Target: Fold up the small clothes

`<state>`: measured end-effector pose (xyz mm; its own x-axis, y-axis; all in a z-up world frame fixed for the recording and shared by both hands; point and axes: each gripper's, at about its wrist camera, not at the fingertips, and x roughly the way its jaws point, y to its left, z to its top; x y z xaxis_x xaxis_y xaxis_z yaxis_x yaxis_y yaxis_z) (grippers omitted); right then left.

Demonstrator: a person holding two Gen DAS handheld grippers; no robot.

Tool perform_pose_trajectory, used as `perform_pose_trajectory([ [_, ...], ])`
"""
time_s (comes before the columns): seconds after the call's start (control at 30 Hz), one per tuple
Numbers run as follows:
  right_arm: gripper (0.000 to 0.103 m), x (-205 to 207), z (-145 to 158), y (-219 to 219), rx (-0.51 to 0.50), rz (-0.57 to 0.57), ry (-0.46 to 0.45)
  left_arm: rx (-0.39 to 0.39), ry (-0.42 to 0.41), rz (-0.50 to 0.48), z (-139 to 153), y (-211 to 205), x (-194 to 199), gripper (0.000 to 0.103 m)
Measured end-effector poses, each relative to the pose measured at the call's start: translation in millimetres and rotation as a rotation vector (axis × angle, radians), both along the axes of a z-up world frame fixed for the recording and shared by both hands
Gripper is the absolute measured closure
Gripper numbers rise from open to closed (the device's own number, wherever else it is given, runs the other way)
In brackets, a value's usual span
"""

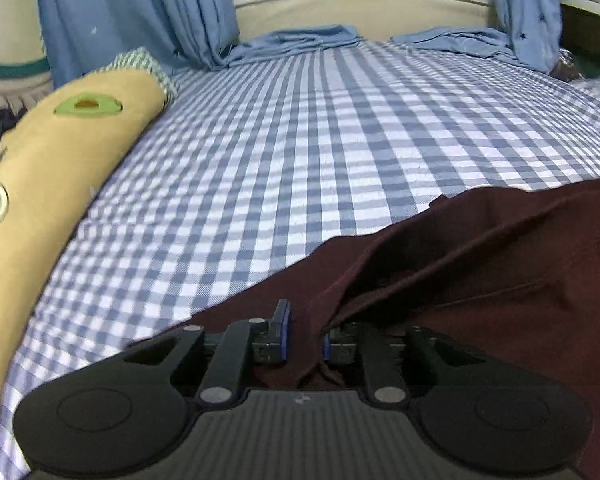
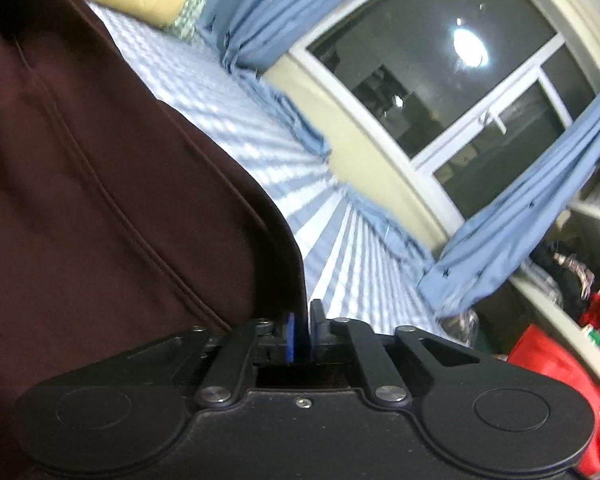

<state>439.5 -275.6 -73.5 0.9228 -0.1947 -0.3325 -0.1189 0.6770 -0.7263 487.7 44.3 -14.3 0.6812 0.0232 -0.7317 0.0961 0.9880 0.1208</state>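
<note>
Both grippers have the maroon garment [image 1: 480,272] now! The left gripper [image 1: 306,340] sits low at frame bottom, jaws pinching a bunched fold; the cloth drapes lower right over the checked bed [image 1: 280,140]. The right gripper [image 2: 302,336] is rolled hard sideways, jaws pressed on the garment's edge, fabric filling the left of its view. Likely mid-lift; next, carry that edge across evenly.

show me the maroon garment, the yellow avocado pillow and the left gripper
maroon garment [image 1: 500,264], left wrist view, on its flat upper panel
yellow avocado pillow [image 1: 60,168], left wrist view, on its plain yellow side
left gripper [image 1: 306,340], left wrist view, between its fingertips
</note>
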Motion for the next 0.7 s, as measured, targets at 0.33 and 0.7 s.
perform_pose_trajectory([
  [0.33, 0.054, 3.0, -23.6, 11.8, -0.106, -0.036, -0.077, -0.163, -0.004, 0.099, 5.3, 42.6, -2.1, 0.028],
  [0.7, 0.013, 10.4, -9.4, -3.8, 0.008, -0.084, -0.087, -0.239, -0.075, 0.216, 19.1, 73.8, -20.9, 0.006],
])
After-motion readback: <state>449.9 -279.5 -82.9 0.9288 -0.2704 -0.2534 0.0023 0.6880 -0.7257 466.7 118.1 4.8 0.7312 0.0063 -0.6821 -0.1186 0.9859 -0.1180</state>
